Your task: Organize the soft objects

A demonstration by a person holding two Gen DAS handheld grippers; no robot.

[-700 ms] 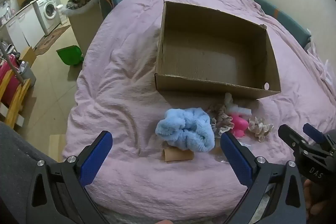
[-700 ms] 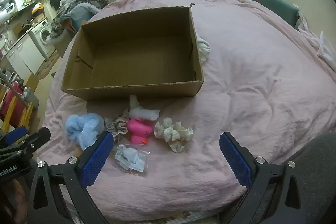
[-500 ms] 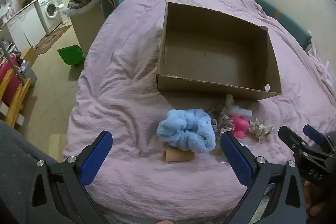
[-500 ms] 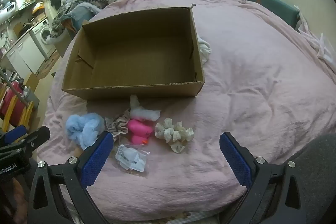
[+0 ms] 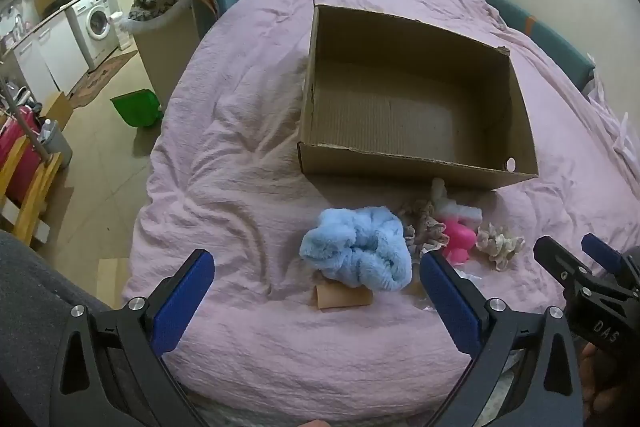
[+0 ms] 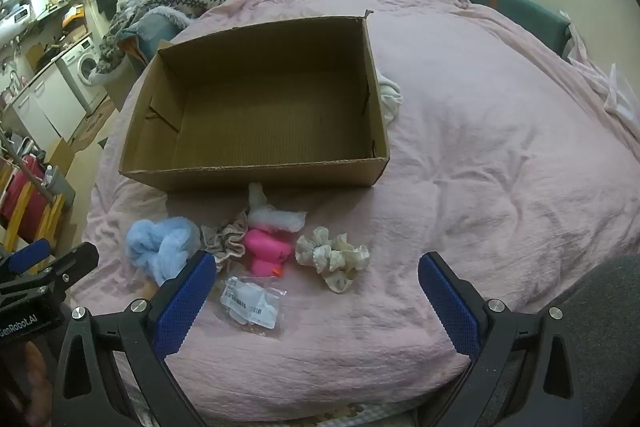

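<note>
Nothing sorted yet: cardboard box [image 6: 256, 171] on the pink duvet [image 6: 480, 155] is empty, blue fluffy scrunchie [image 5: 358, 253], beige scrunchie [image 6: 226, 239], pink plush toy [image 6: 266, 251] and cream scrunchie [image 6: 334, 255] lie in front of it, left gripper [image 5: 316, 295] and right gripper [image 6: 316, 295] both wide open, holding nothing

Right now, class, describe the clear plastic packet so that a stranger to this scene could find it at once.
Start at the open cardboard box on the pink bedspread. In front of it lies a row of soft items; the clear plastic packet lies nearer still, below the pink toy. It alone is flat, see-through and labelled.
</note>
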